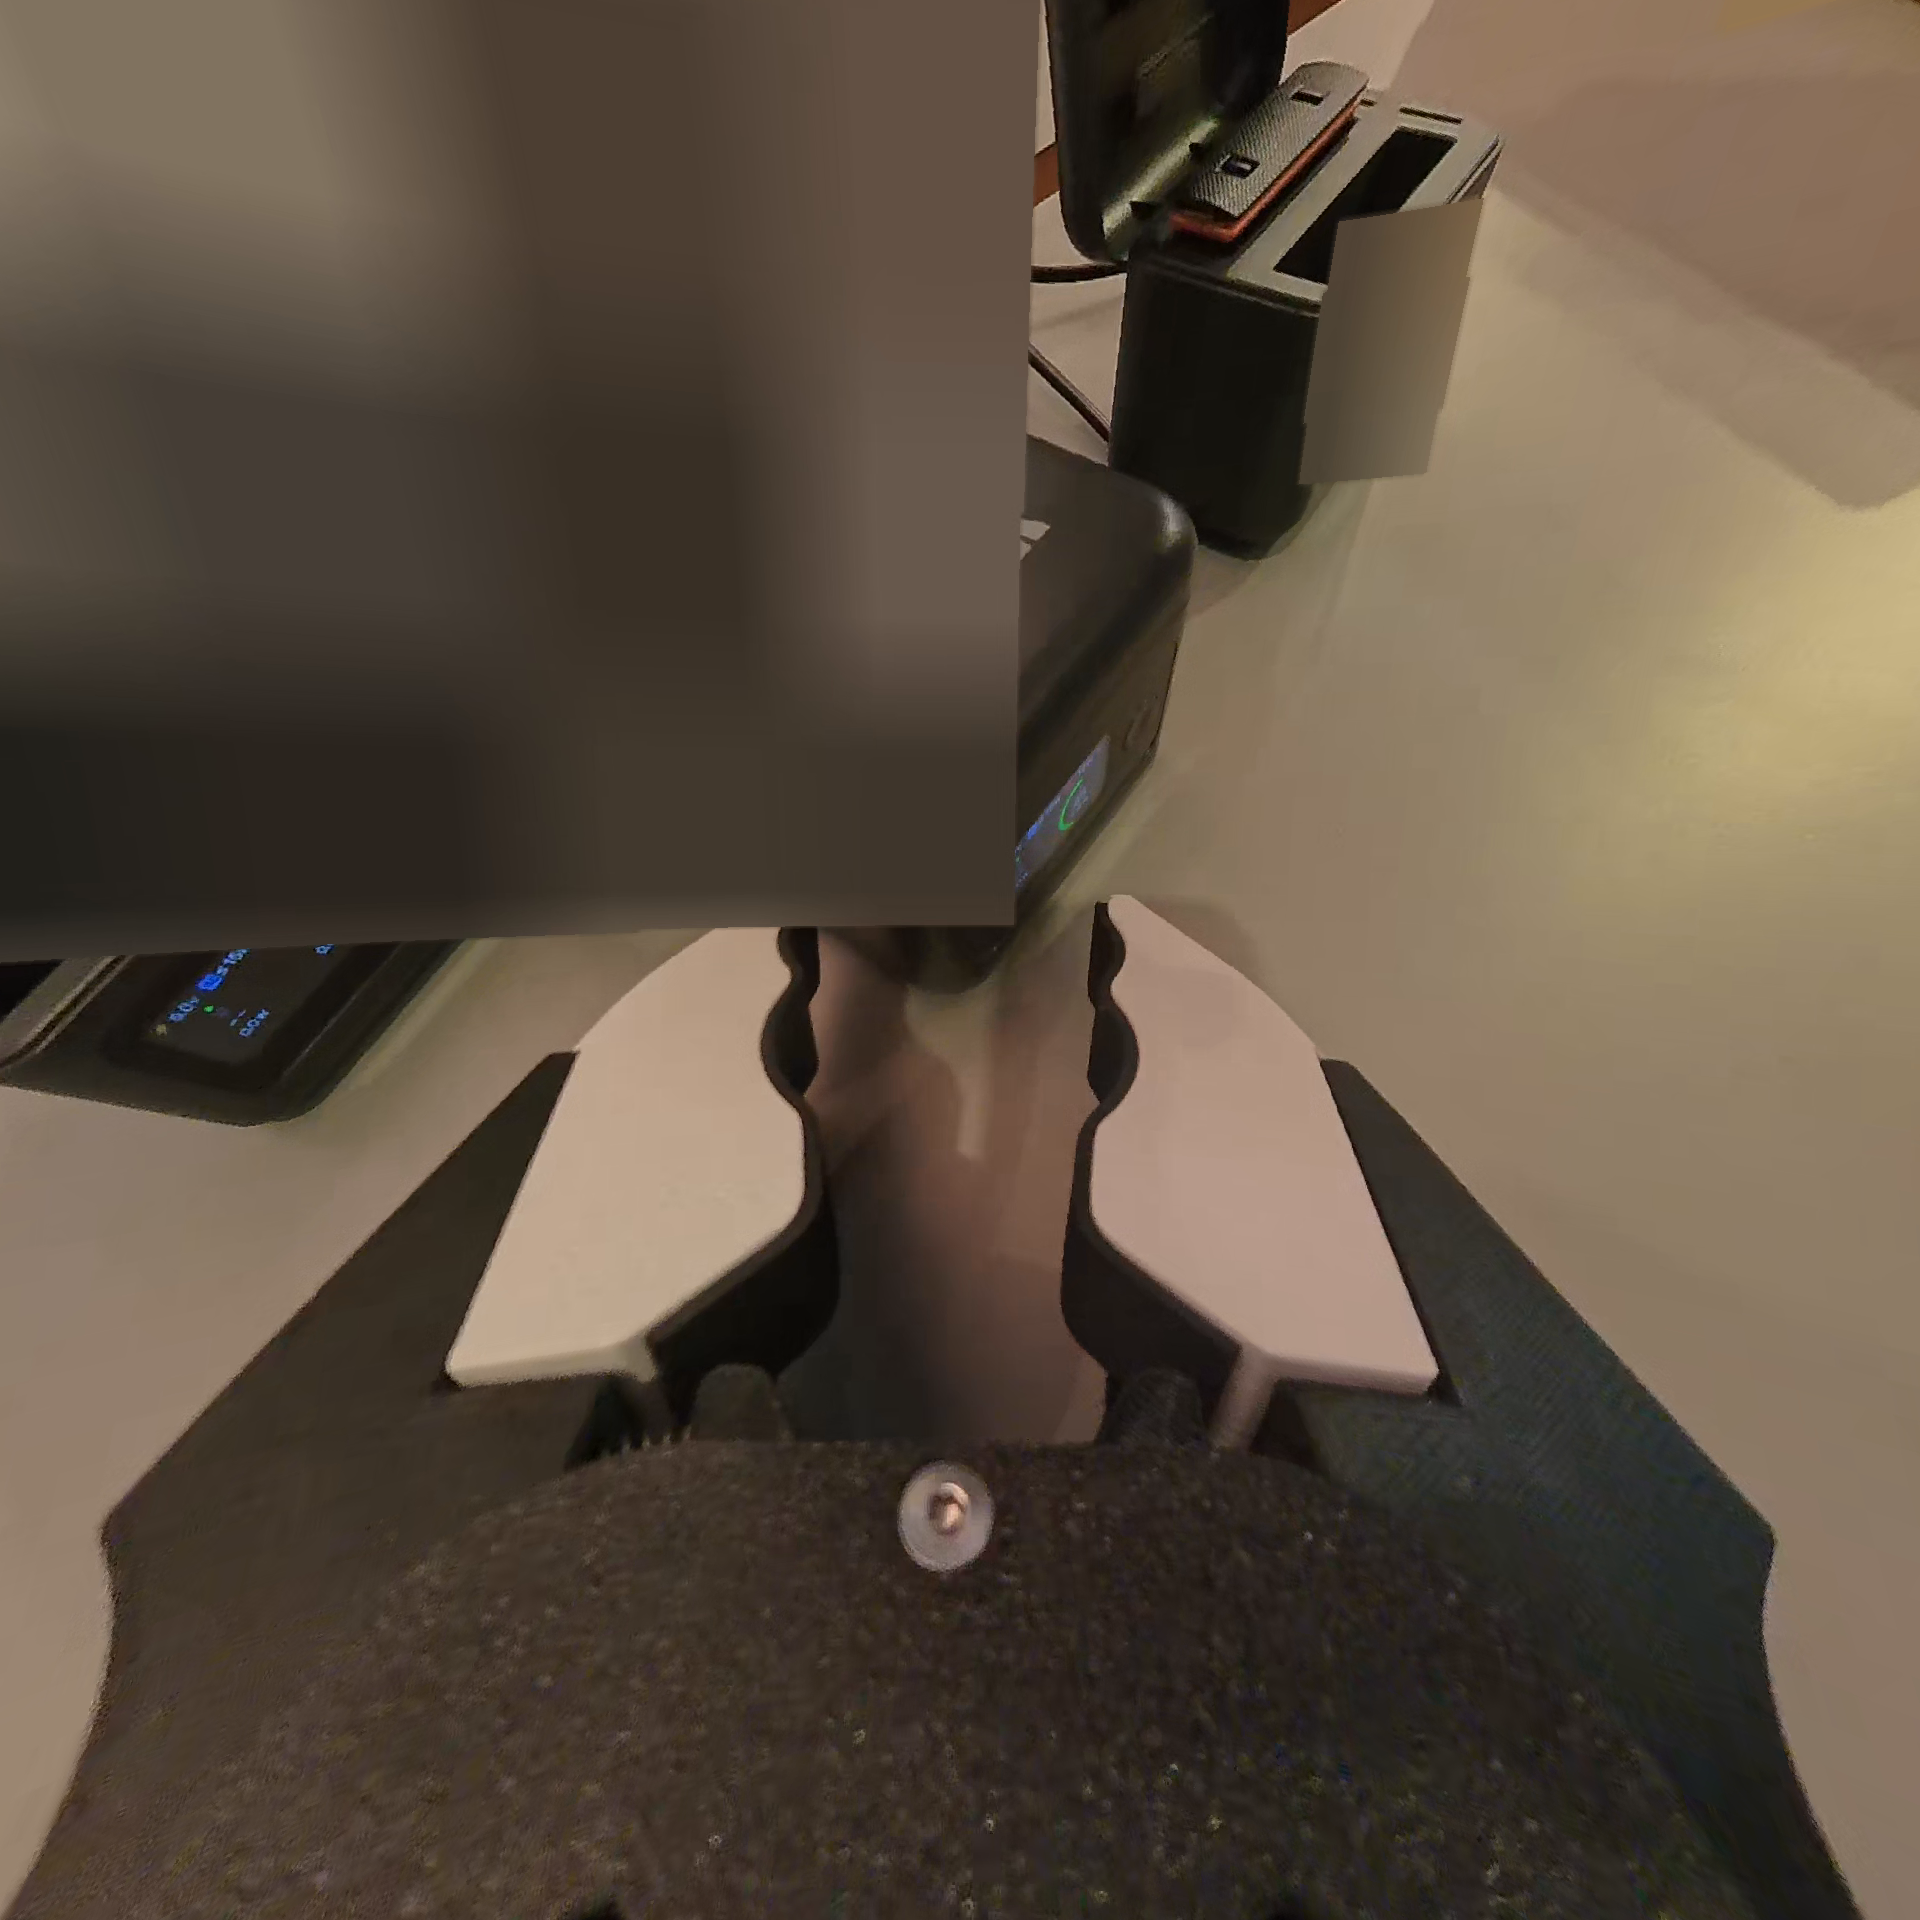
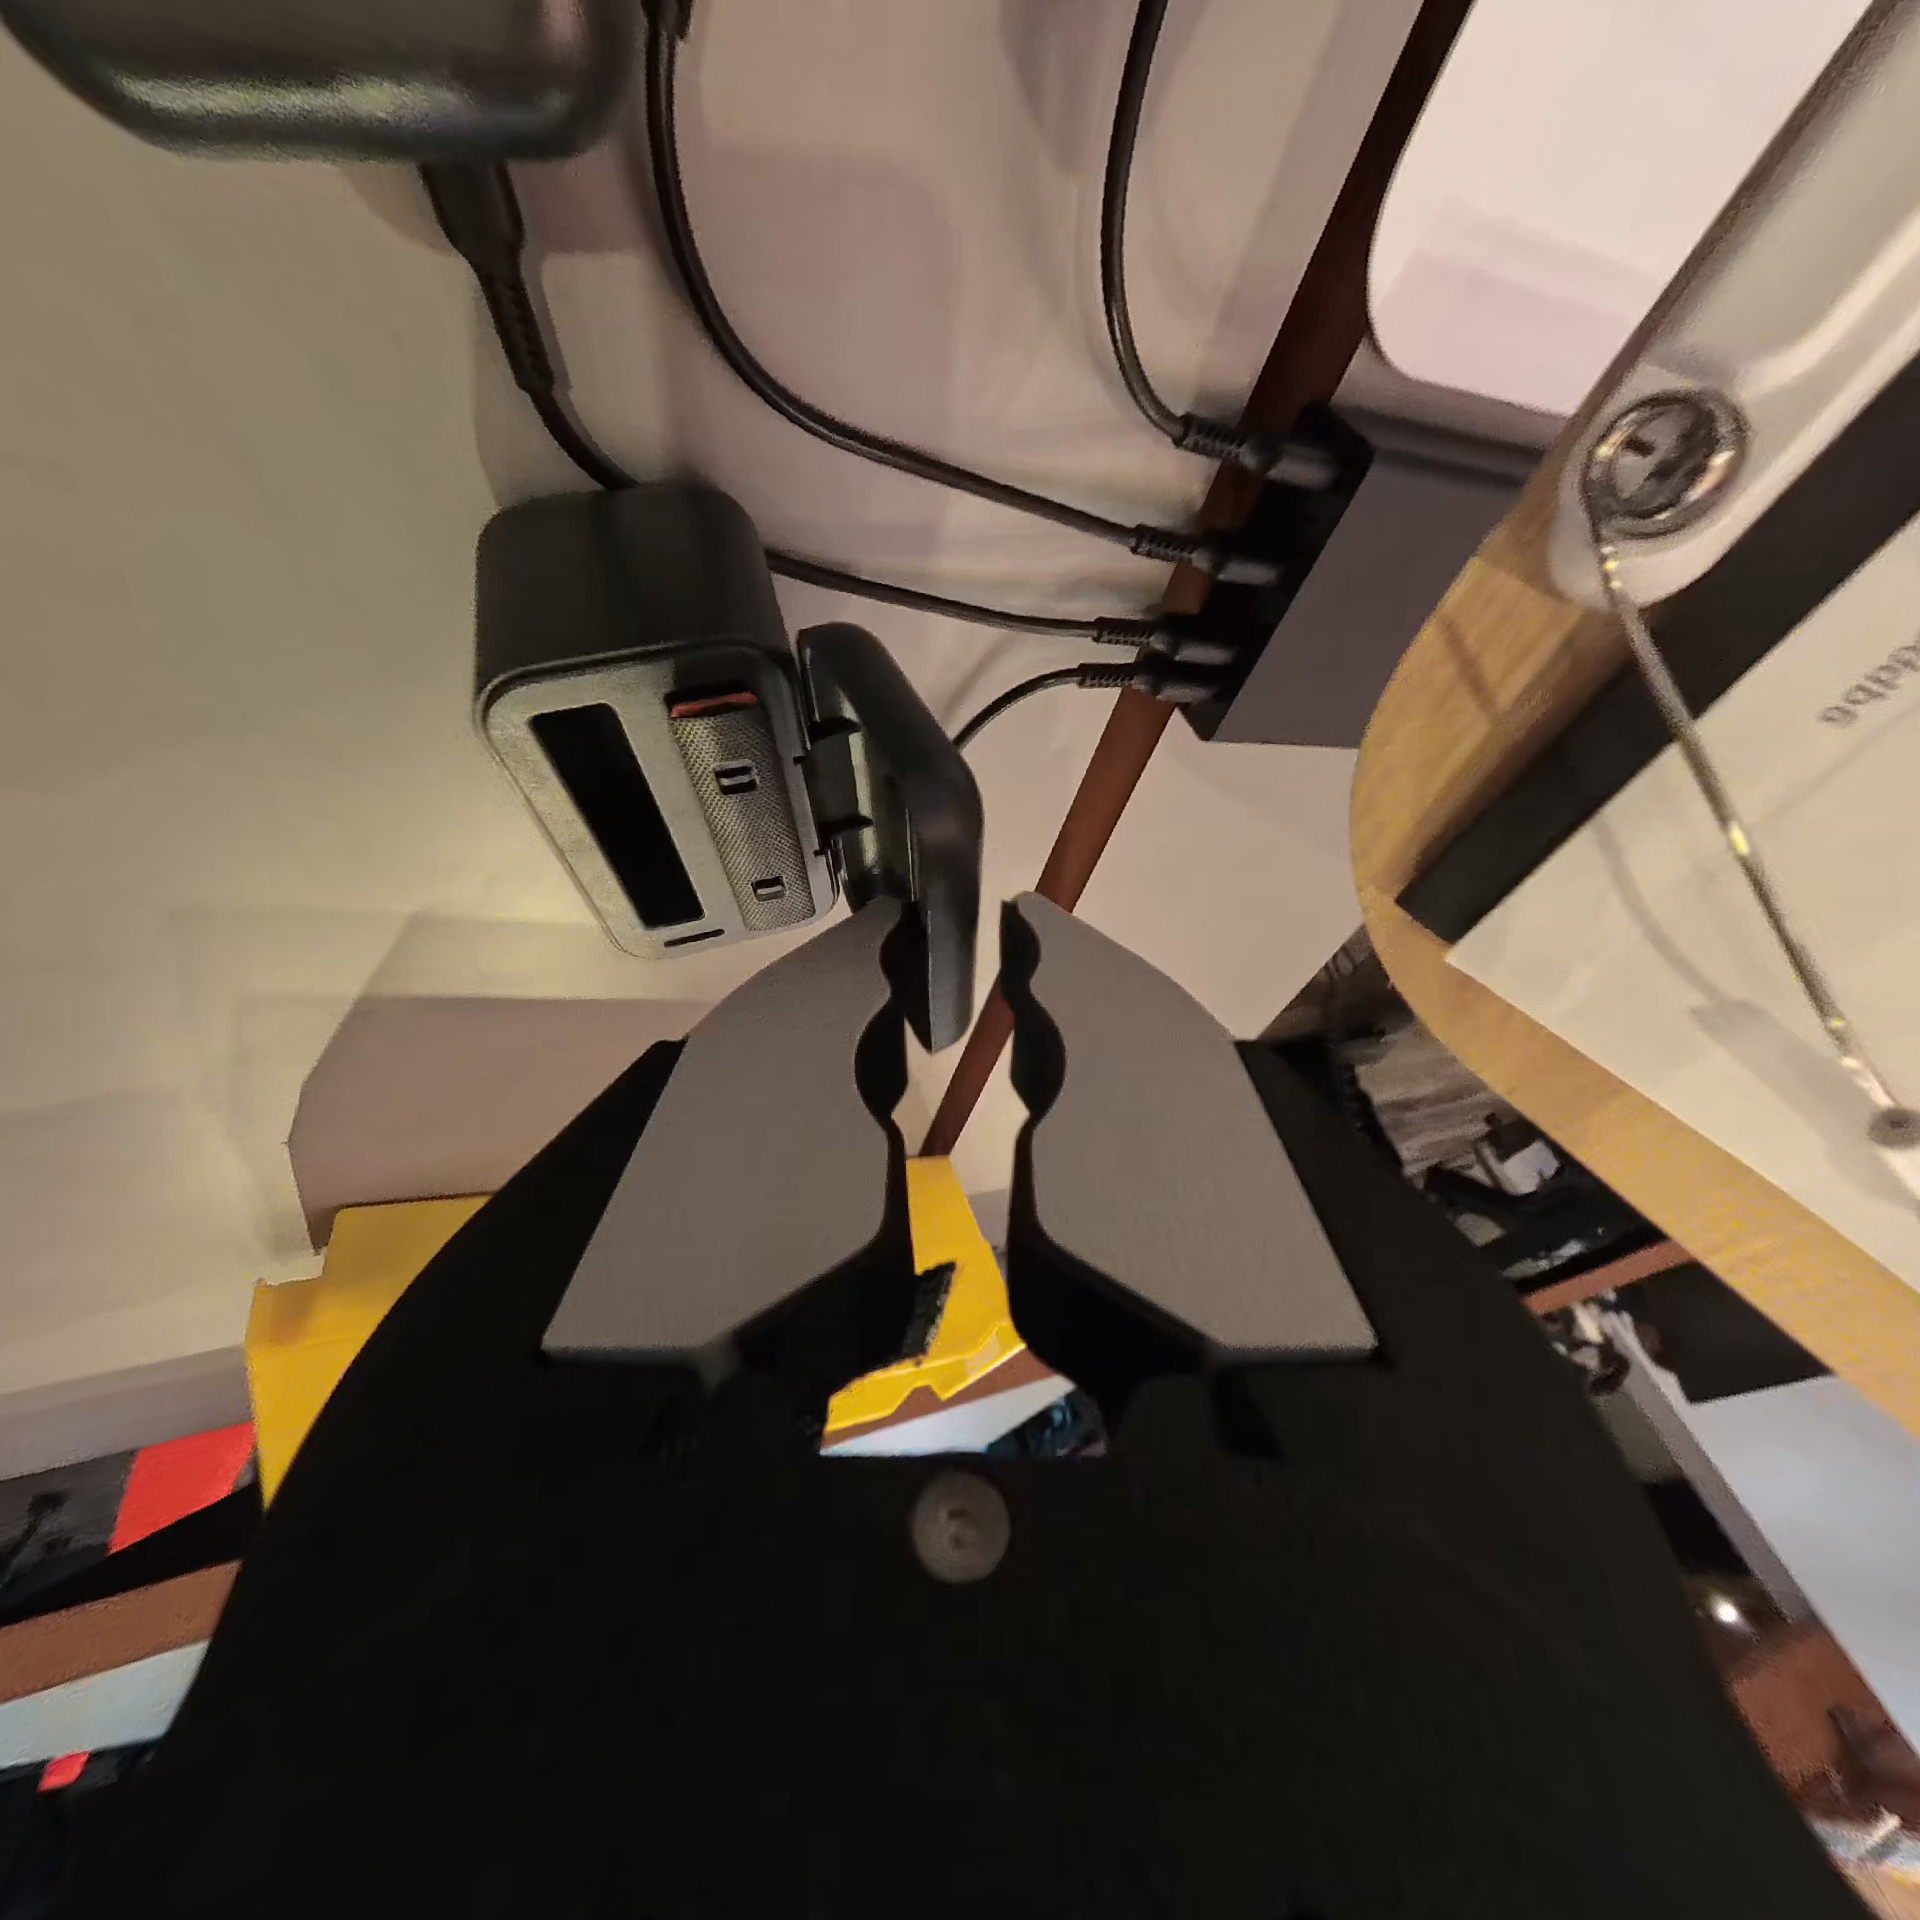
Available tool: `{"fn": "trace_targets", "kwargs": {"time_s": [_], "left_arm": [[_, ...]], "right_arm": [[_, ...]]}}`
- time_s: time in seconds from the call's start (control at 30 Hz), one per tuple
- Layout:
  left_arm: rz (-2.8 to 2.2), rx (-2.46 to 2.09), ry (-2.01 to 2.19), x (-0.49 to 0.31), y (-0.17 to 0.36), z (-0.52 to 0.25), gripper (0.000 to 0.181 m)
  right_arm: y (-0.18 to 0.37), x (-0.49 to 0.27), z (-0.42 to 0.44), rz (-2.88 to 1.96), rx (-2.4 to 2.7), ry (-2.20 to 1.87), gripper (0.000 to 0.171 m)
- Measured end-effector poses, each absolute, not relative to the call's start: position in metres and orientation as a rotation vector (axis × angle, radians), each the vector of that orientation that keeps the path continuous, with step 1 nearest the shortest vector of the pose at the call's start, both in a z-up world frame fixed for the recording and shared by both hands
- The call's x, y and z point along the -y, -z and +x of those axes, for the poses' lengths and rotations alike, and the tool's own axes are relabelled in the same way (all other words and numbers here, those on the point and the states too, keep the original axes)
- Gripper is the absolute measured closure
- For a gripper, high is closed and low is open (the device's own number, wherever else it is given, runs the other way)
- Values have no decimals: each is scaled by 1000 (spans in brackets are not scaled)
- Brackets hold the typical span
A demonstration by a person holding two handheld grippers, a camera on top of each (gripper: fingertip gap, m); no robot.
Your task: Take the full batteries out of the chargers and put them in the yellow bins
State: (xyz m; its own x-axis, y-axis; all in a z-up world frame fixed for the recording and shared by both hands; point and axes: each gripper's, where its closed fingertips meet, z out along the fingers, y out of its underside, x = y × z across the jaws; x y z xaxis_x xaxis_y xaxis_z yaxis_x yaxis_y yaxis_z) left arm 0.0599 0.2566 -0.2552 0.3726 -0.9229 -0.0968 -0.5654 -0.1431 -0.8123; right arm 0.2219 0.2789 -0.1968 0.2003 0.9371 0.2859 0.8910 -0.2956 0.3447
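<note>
Right gripper [image 2: 951, 914]: we see its fingers parted with a narrow gap, nothing clamped; the tip of the charger's open lid [image 2: 914, 862] sits between the tips, whether touching we cannot tell. At 10 o'clock from the tips, close by, stands the dark charger [image 2: 634, 717] on the white desk [image 2: 208, 520]. One battery [image 2: 740, 816], textured grey with an orange edge, sits in the slot nearest the lid, long axis running 12 to 6 o'clock; the slot beside it is empty. A yellow bin [image 2: 301, 1320] lies at 7 o'clock, below the fingers. Black cables [image 2: 935, 457] run off to 1 o'clock.

Left gripper [image 1: 951, 935]: fingers apart, holding nothing. The same charger [image 1: 1236, 343] stands well off at 1 o'clock, its battery [image 1: 1268, 145] tilted up out of the slot.
</note>
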Motion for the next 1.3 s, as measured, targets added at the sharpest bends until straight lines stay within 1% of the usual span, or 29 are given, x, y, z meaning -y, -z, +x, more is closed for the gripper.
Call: {"fn": "trace_targets", "kwargs": {"time_s": [0.07,0.13,0.27,0.53,0.63,0.7,0.77,0.83,0.9,0.97,1.0,1.13,1.23,1.3], "left_arm": [[-1825,-1300,552,-257,255,60,131],[-1827,-1295,546,-257,255,60,132],[-1842,-1280,554,-258,255,60,133],[-1828,-1307,566,-253,256,67,131],[-1826,-1315,567,-251,256,70,131],[-1824,-1319,570,-251,256,71,130],[-1824,-1320,575,-250,256,72,130],[-1822,-1321,580,-250,256,72,130],[-1819,-1326,587,-249,256,72,130],[-1816,-1330,592,-248,256,72,130],[-1816,-1332,593,-248,256,72,131],[-1829,-1371,563,-246,263,70,130],[-1847,-1373,561,-247,265,68,130],[-1858,-1375,563,-248,266,66,128]], "right_arm": [[198,-280,214,2350,-1881,-657,155],[200,-280,209,2306,-1962,-669,161],[202,-269,210,2131,-2059,-656,162],[203,-256,218,1967,-2027,-731,162],[202,-257,215,2051,-1972,-737,160],[196,-257,201,2217,-1968,-615,145],[185,-256,174,2427,-1957,-396,129],[178,-258,145,2522,-2021,-271,113],[184,-258,123,2516,-2097,-246,105],[200,-260,110,2471,-2161,-299,102],[208,-261,105,2459,-2185,-312,102],[221,-259,96,2466,-2225,-241,123],[224,-259,96,2498,-2216,-222,122],[227,-258,94,2525,-2223,-183,117]]}}
